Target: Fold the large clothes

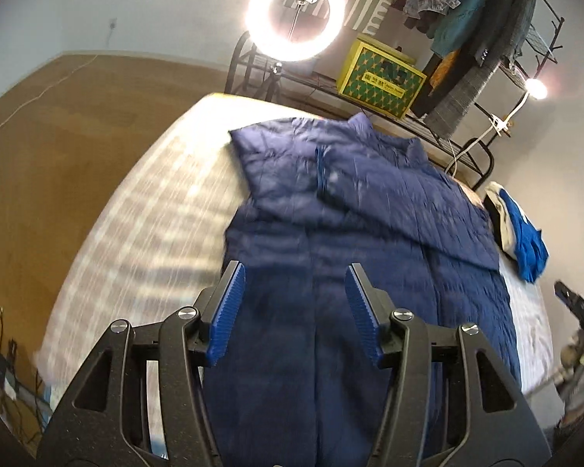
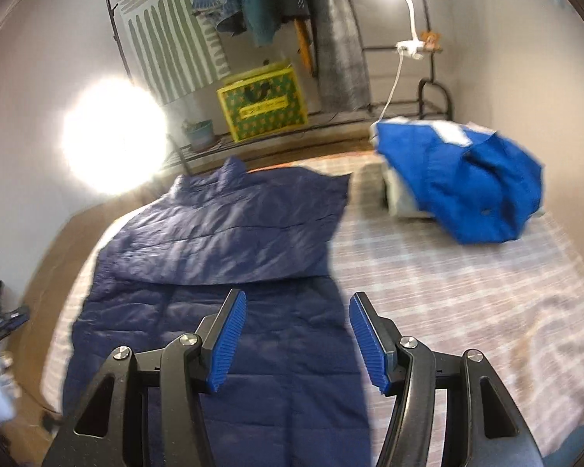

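Observation:
A large navy quilted jacket (image 1: 331, 233) lies flat on a bed with a checked sheet (image 1: 144, 225), its sleeves folded across the chest and its collar at the far end. It also shows in the right wrist view (image 2: 222, 257). My left gripper (image 1: 295, 272) is open and empty, hovering over the jacket's lower middle. My right gripper (image 2: 298, 299) is open and empty, above the jacket's lower right edge where it meets the sheet (image 2: 447, 292).
A bright blue and white garment (image 2: 463, 179) lies bunched at the bed's far right, also in the left wrist view (image 1: 521, 233). A ring light (image 1: 296, 15), a yellow-green box (image 1: 381, 78) and a clothes rack (image 1: 486, 19) stand beyond the bed. Wooden floor (image 1: 58, 136) lies left.

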